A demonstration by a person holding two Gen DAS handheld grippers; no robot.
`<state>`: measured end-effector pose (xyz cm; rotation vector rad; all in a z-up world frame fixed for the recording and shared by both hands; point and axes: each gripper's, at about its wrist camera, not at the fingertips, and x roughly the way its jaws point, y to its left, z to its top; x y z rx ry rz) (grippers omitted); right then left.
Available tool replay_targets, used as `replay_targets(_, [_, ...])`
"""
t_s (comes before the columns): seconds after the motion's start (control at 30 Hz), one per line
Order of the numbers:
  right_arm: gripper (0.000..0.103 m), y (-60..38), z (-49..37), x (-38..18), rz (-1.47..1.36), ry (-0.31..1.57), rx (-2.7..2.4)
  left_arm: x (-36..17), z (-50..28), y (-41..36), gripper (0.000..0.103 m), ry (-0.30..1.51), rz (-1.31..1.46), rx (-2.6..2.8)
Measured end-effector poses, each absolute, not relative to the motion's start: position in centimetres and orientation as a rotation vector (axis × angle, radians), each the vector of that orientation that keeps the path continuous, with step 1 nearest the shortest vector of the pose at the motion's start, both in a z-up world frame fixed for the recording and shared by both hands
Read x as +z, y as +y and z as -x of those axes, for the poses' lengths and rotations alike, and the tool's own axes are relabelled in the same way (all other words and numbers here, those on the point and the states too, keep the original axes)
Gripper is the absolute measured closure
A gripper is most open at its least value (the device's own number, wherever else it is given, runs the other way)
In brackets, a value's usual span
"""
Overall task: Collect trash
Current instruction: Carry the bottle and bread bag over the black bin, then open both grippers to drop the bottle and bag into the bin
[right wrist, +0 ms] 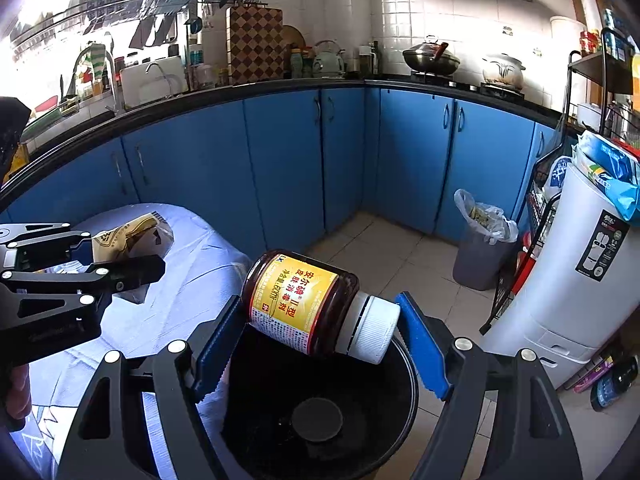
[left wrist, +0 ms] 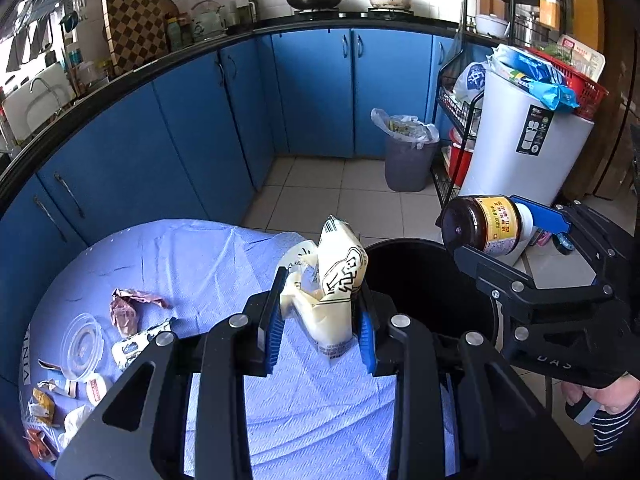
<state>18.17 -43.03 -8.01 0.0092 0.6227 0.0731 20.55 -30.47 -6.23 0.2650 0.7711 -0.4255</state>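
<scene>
My left gripper (left wrist: 322,294) is shut on a cream snack wrapper (left wrist: 340,264) with black print, held above the blue-clothed table's (left wrist: 200,264) right edge. Just right of it stands a black bin (left wrist: 432,280), open at the top. My right gripper (right wrist: 316,320) is shut on a brown bottle (right wrist: 304,296) with a yellow label and white cap, pinched end to end and lying sideways over the black bin (right wrist: 406,384). The left wrist view shows that bottle (left wrist: 486,224) over the bin's far rim. The right wrist view shows the left gripper (right wrist: 136,258) and its wrapper (right wrist: 120,236) at left.
More trash lies on the cloth at left: a crumpled pink wrapper (left wrist: 128,308), a clear plastic lid (left wrist: 84,344) and small packets (left wrist: 40,404). On the tiled floor stand a grey lined bin (left wrist: 408,156), a tall white bin (left wrist: 520,148) and a black wire rack (left wrist: 456,112). Blue cabinets (left wrist: 200,120) line the walls.
</scene>
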Motion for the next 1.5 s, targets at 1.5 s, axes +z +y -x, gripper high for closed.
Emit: replay_targets(1.5, [0.019, -47.7, -18.2, -9.5, -0.097, 0.631, -0.009, -5.1, -20.7, -35.7, 0.071, 0.736, -0.327, -0.517])
